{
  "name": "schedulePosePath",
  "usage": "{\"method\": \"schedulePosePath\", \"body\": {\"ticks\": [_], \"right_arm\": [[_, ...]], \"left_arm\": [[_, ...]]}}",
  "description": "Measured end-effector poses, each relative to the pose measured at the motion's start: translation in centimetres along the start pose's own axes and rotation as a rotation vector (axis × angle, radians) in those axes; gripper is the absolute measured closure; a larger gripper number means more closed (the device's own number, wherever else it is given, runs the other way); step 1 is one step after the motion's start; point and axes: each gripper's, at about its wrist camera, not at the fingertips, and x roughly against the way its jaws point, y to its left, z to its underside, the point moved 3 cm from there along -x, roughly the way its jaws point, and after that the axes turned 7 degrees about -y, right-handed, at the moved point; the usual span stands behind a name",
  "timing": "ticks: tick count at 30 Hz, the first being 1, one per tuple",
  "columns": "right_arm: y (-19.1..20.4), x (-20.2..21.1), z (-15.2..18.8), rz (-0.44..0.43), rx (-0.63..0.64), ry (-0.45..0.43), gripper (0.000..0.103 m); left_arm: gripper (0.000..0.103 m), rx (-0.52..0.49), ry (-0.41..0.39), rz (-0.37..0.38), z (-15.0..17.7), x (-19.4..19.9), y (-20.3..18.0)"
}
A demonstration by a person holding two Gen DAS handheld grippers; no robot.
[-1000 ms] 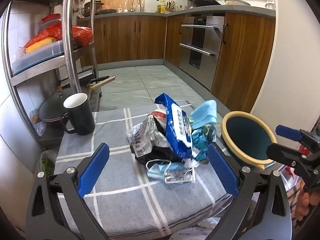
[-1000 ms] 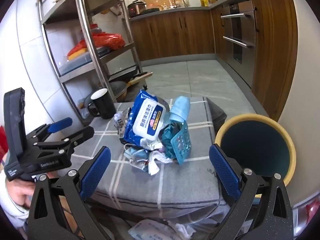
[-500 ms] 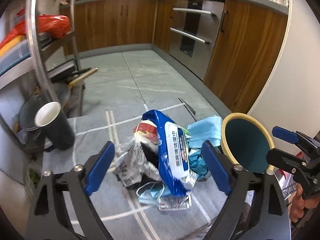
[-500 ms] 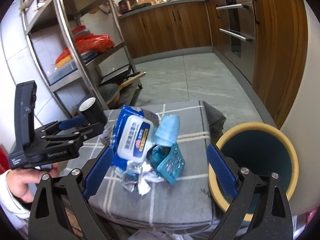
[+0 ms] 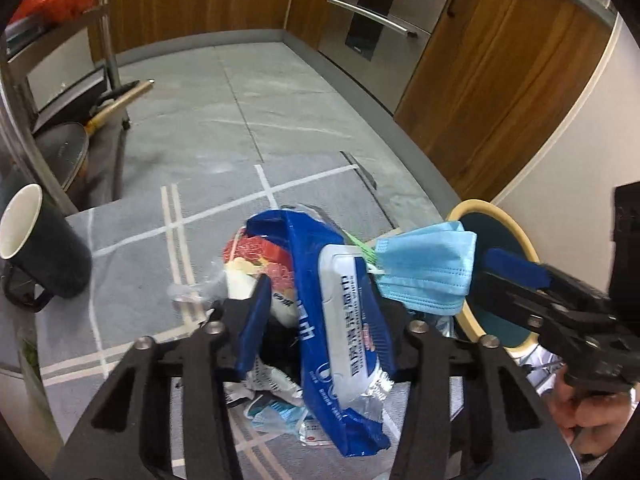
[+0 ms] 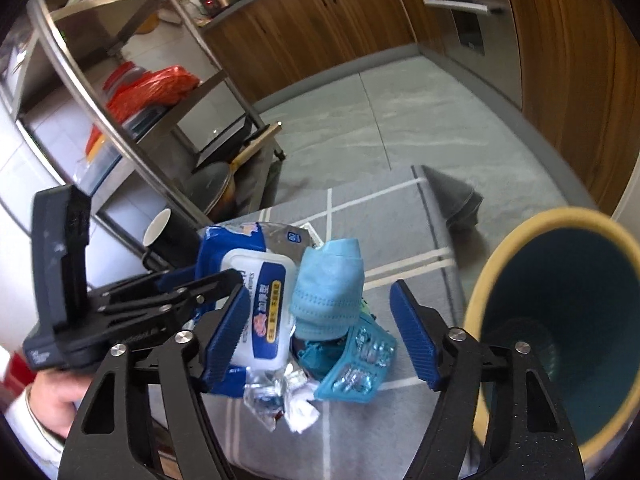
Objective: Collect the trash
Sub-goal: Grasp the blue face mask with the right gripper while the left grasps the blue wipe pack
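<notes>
My left gripper (image 5: 324,312) has just been closing, and its jaws now straddle the blue wet-wipes pack (image 5: 344,336) at the middle of the trash pile. The left blue pad sits by the pack's side with crumpled wrappers beside it; the far pad is hidden behind the pack, so I can't tell if it's pinched.

Over on the right, my right gripper (image 6: 320,340) has been narrowing too, though it's only partly closed. Between its pads stand the light-blue face mask (image 6: 328,292) and the teal packet (image 6: 356,360), neither of them touched. The pads stand clear on both sides.

The whole pile sits on the grey checked cloth (image 6: 400,240) covering the table. The black mug (image 5: 36,248) stands well apart at the left edge. The teal bin (image 6: 560,320) with the cream rim is just beside the table on the right, mouth tilted toward me.
</notes>
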Motion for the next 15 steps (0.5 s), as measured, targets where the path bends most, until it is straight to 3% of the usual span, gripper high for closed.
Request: {"method": "schedulePosePath", "body": {"ticks": [2,4,15], "right_arm": [[-0.3,-0.8,0.1,-0.010,-0.024,0.015,0.044],[-0.8,-1.5,0.3,-0.036,-0.068,0.032,0.061],[0.4,0.4,-0.1,-0.115,-0.086,-0.033,0.066]], "left_arm": [[0.081,-0.009,-0.006,0.011,0.0,0.0,-0.3],[0.089,-0.008,-0.016,0.022,0.0,0.3,-0.2],[0.096,-0.012,-0.166,0.026,-1.9,4.5,-0.3]]}}
